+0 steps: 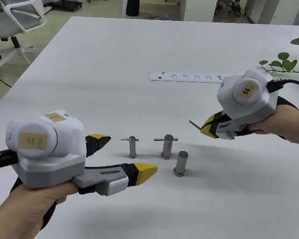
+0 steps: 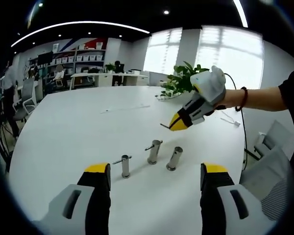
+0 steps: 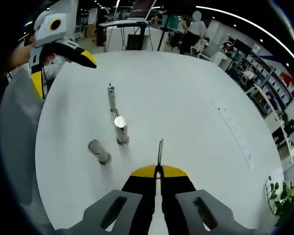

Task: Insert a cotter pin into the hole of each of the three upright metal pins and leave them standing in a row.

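Note:
Three upright metal pins stand on the white table. The left pin (image 1: pixel 132 147) and the middle pin (image 1: pixel 167 146) each carry a cotter pin across the top. The right pin (image 1: pixel 180 163) has none. My right gripper (image 1: pixel 205 128) hovers above and to the right of them, shut on a thin cotter pin (image 1: pixel 195 124) that sticks out from its tips; the same cotter pin (image 3: pixel 159 151) points toward the pins in the right gripper view. My left gripper (image 1: pixel 124 155) is open just left of the row, jaws wide with nothing between them. The bare pin (image 2: pixel 174 158) stands ahead of it.
A white power strip (image 1: pixel 186 76) lies across the table behind the pins. A green plant (image 1: pixel 288 59) sits at the far right edge. An office chair (image 1: pixel 17 20) stands off the table at the far left.

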Available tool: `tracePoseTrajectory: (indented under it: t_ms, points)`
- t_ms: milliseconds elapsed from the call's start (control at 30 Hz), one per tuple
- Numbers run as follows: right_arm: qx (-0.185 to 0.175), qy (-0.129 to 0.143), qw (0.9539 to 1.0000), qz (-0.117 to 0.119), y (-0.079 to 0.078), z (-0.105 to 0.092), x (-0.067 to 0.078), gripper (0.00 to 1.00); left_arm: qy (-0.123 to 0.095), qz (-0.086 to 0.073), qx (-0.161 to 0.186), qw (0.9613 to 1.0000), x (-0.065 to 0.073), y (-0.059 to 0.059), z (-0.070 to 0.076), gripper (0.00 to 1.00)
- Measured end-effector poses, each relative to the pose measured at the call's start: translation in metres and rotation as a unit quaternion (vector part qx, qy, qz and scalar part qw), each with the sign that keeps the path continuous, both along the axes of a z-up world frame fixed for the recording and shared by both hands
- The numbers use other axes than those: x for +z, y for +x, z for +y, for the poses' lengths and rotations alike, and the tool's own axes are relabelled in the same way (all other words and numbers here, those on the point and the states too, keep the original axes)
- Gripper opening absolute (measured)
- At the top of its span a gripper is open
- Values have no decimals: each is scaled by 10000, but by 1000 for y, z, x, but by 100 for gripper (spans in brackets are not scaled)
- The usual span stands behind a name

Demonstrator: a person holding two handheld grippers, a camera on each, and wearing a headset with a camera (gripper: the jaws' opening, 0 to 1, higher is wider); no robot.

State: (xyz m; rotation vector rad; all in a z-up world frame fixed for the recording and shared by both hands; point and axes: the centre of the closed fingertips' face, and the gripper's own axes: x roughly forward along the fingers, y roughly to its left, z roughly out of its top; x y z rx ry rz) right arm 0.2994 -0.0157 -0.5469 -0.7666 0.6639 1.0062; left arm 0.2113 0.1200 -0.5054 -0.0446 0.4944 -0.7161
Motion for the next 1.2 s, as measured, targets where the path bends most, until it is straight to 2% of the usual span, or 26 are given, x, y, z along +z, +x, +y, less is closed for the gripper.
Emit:
tracePoseTrajectory:
  t_ms: [200, 267, 400, 533, 733, 1067, 1200]
  points:
    - [201, 161, 9995, -160, -17, 13, 14, 0, -174, 129, -111, 9997, 4, 7, -9, 63]
    - [265, 226, 9992, -205, -17, 17, 17, 0, -216, 200, -162, 9994, 4, 7, -12, 60]
    - [412, 292, 9983, -302, -25, 25, 23, 0, -192, 273, -227, 9992, 4, 10, -19, 55]
    - [591, 355, 9970, -358, -32, 33, 26, 0, -257, 401, -243, 9986, 4, 14, -24, 49]
    - [957, 347, 9936, -497, -42, 44, 27, 0, -470, 548, -264, 9970, 9, 20, -34, 44]
    - [1413, 372, 9878, -543, -65, 61, 33, 0, -845, 1110, -254, 9899, 2, 18, -44, 32]
    - [1582, 305, 9851, -610, -70, 64, 33, 0, -1014, 1186, -224, 9875, 4, 18, -45, 28]
